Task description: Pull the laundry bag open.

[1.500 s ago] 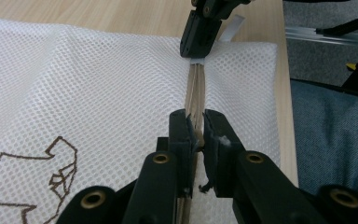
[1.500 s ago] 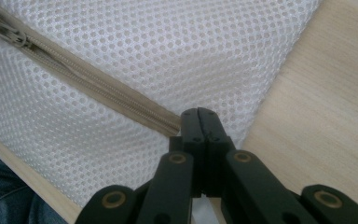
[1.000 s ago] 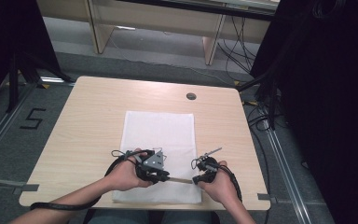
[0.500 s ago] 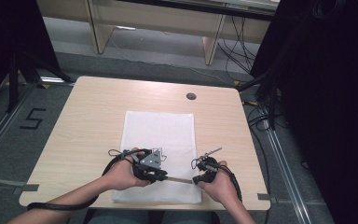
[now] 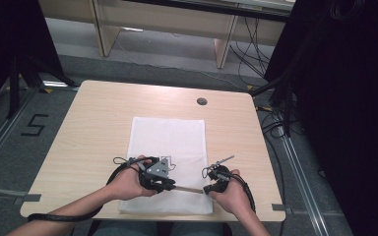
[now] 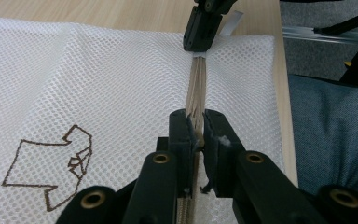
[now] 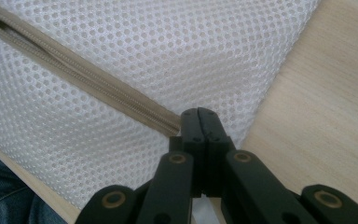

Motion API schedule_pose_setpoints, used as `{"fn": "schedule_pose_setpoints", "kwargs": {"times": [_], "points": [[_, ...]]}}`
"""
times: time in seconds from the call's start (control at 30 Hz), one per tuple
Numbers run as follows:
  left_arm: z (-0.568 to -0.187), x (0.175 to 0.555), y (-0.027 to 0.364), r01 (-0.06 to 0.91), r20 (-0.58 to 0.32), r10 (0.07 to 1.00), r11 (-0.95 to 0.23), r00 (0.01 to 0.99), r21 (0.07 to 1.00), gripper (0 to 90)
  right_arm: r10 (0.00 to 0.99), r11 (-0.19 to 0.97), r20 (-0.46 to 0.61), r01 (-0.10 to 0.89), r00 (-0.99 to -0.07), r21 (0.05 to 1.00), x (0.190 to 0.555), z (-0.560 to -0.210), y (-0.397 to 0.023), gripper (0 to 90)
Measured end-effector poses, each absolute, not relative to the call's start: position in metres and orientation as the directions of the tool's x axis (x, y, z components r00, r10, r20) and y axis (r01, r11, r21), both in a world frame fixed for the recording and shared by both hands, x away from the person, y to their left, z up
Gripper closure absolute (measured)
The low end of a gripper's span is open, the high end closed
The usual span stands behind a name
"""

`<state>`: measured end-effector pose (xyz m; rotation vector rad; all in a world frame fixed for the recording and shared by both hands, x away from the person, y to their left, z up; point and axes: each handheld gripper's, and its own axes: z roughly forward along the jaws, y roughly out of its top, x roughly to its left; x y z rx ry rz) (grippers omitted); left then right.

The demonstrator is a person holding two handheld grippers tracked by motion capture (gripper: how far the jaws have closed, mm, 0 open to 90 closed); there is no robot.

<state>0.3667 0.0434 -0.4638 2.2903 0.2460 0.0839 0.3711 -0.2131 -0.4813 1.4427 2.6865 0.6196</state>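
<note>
High view: white mesh bag [image 5: 167, 162] flat on table [image 5: 93, 123], near edge close to table's front rim, bare wood either side; both hands low at bag's near end.

Left gripper view: left gripper [image 6: 196, 135] pinching tan zipper [image 6: 196, 88].

Right gripper view: right gripper [image 7: 199, 122] clamped tight on zipper's end near bag's corner.

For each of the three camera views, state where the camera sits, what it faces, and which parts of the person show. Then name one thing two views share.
High view: above the person's side, facing forward and down on the wooden table; forearms, left claw and right claw show.
Left gripper view: rides the left claw, looking along the beige zipper of the white mesh laundry bag toward the right claw.
Right gripper view: rides the right claw, facing the bag's corner; a denim-clad leg shows.
Shared: both gripper views show the zipper, pinched by each claw.
</note>
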Motion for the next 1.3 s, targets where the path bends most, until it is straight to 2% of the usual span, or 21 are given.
{"fn": "schedule_pose_setpoints", "kwargs": {"times": [1.3], "points": [[-0.46,0.369,0.056,0.148,-0.02,0.2,-0.649,0.979,0.746,81.8,0.803,0.492,0.163,0.792,-0.573,0.361,0.371,-0.481,-0.213,90.0]]}}
